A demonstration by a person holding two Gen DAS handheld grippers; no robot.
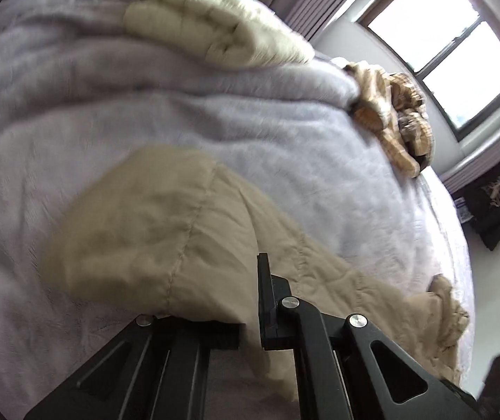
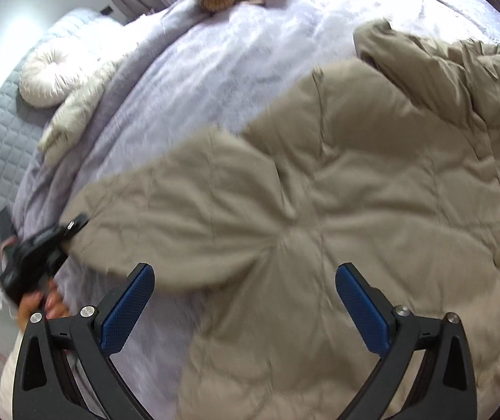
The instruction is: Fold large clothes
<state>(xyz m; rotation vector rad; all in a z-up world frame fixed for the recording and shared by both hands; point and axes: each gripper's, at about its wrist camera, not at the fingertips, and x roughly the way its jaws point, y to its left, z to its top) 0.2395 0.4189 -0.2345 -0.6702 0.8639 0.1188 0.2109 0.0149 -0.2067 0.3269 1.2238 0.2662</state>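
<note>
A bed (image 2: 236, 31) under a lilac fleece blanket (image 1: 75, 112) fills both views. A beige quilted coat (image 2: 354, 189) lies spread over the lower right of the right wrist frame, hood (image 2: 459, 73) toward the upper right. Cream cushions (image 2: 45, 80) sit at the far left edge, a striped knit garment (image 1: 395, 112) at the blanket's right edge. The left tool (image 1: 250, 318) is clenched on the coat's sleeve (image 1: 152, 224). The right tool (image 2: 244, 297) stands released above the coat, blue pads (image 2: 127, 306) apart
</note>
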